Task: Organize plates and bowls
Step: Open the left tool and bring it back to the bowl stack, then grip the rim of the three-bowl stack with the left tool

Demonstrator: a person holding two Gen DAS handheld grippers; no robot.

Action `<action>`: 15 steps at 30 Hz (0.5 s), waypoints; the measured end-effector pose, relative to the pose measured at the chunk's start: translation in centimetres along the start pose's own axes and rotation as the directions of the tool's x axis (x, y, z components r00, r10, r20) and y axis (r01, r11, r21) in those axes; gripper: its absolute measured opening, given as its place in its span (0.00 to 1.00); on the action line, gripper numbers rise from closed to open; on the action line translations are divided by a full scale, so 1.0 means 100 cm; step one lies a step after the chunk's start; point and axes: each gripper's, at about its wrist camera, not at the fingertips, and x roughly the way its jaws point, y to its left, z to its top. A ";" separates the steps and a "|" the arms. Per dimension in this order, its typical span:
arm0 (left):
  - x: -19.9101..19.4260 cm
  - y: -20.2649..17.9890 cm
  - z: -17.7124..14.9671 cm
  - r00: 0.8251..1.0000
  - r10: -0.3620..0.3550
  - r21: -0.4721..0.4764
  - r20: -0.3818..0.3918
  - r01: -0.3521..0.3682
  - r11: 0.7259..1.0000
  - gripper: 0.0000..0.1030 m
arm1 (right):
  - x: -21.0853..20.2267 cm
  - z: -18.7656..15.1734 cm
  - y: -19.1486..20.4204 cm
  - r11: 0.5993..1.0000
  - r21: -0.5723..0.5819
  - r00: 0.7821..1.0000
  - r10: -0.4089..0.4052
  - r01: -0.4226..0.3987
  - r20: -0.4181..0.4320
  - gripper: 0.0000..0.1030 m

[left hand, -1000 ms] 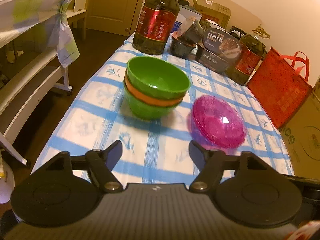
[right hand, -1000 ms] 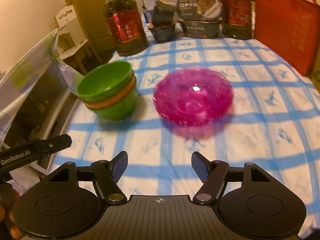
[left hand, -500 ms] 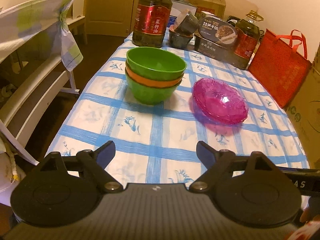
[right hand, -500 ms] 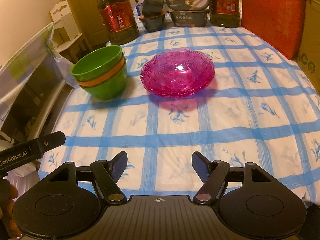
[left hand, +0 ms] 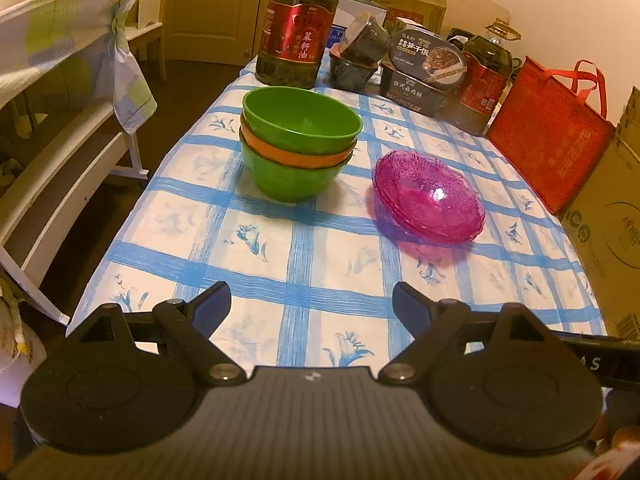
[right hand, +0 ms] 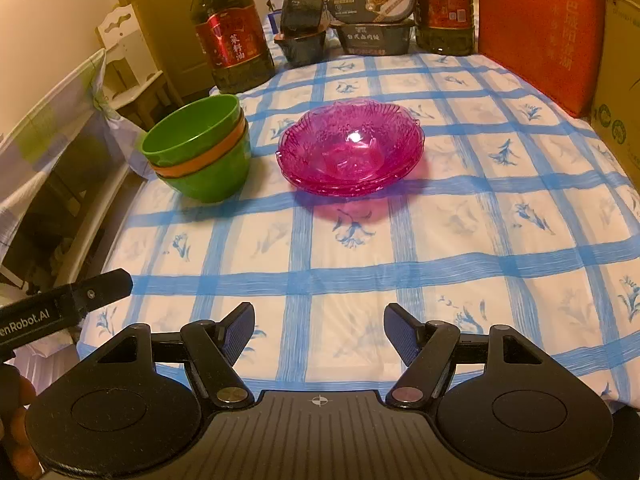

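1. Table point(left hand: 304, 264), covered by a white cloth with a blue check and blue flower prints, takes up most of both views.
2. Red tote bag point(left hand: 552, 132) stands at the table's right edge, with a cardboard box point(left hand: 612, 216) just beside it on the near side.
3. Two large oil bottles with red labels stand at the far end: one point(left hand: 298, 28) at far left, the other point(left hand: 486, 76) at far right next to the bag.
4. Between the bottles sit stacked dark food trays point(left hand: 424, 76) and dark tubs point(left hand: 358, 56), the upper tub tilted.
5. Stack of bowls point(left hand: 298, 140) rests on the left half of the table: a green bowl on top, an orange one nested under it, a green one at the bottom. The stack stands upright, apart from the oil bottle behind it.
6. Stack of pink glass plates point(left hand: 430, 196) lies to the right of the bowls, near but not touching. Their rims are scalloped; the exact count is unclear.
7. Left gripper point(left hand: 312, 300) hovers over the near edge of the table, fingers spread wide and holding nothing, well short of both stacks.
8. Right gripper point(right hand: 319, 330) hovers likewise at the near edge, fingers spread and empty, pointing toward the pink plates.
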 end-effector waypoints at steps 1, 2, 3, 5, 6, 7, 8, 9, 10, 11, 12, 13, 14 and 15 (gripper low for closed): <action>0.000 0.001 0.001 1.000 -0.007 -0.006 -0.002 0.007 1.000 0.84 | 0.001 0.000 0.000 1.000 0.001 1.000 0.000 0.000 -0.001 0.69; 0.000 0.002 0.002 1.000 -0.013 -0.011 -0.004 0.013 1.000 0.84 | 0.002 0.001 0.000 1.000 0.001 1.000 0.001 -0.001 -0.003 0.69; 0.001 0.003 0.002 1.000 -0.019 -0.015 -0.005 0.019 1.000 0.84 | 0.002 0.002 0.000 1.000 0.001 1.000 0.002 -0.002 -0.005 0.69; 0.002 0.005 0.004 1.000 -0.024 -0.020 -0.007 0.024 1.000 0.84 | 0.004 0.002 0.001 1.000 0.001 1.000 0.004 -0.004 -0.006 0.69; 0.003 0.007 0.005 1.000 -0.025 -0.023 -0.008 0.025 0.999 0.84 | 0.005 0.002 0.002 1.000 0.001 1.000 0.006 -0.006 -0.007 0.69; 0.004 0.008 0.007 1.000 -0.024 -0.027 -0.010 0.024 0.999 0.84 | 0.006 0.003 0.002 1.000 0.001 1.000 0.009 -0.009 -0.009 0.69; 0.006 0.010 0.009 1.000 -0.023 -0.030 -0.011 0.022 0.999 0.84 | 0.007 0.004 0.003 1.000 0.002 1.000 0.012 -0.012 -0.010 0.69; 0.007 0.011 0.010 1.000 -0.021 -0.032 -0.012 0.021 0.999 0.84 | 0.008 0.006 0.004 1.000 0.003 1.000 0.016 -0.016 -0.011 0.69; 0.008 0.012 0.012 1.000 -0.019 -0.034 -0.012 0.019 0.999 0.84 | 0.010 0.007 0.005 1.000 0.003 1.000 0.019 -0.019 -0.012 0.69; 0.009 0.014 0.014 1.000 -0.017 -0.036 -0.012 0.017 0.999 0.84 | 0.011 0.009 0.006 1.000 0.001 1.000 0.021 -0.021 -0.013 0.69; 0.011 0.016 0.017 1.000 -0.016 -0.038 -0.012 0.015 0.999 0.84 | 0.013 0.011 0.008 1.000 -0.002 1.000 0.024 -0.024 -0.014 0.69; 0.013 0.018 0.020 1.000 -0.014 -0.043 -0.011 0.014 0.999 0.84 | 0.015 0.014 0.009 1.000 -0.004 1.000 0.027 -0.027 -0.014 0.69; 0.015 0.020 0.023 1.000 -0.010 -0.046 -0.012 0.009 0.999 0.84 | 0.017 0.017 0.011 0.999 -0.006 0.999 0.032 -0.032 -0.014 0.69; 0.017 0.022 0.027 1.000 -0.005 -0.047 -0.013 0.004 0.999 0.84 | 0.019 0.021 0.013 0.999 -0.008 0.999 0.037 -0.037 -0.013 0.69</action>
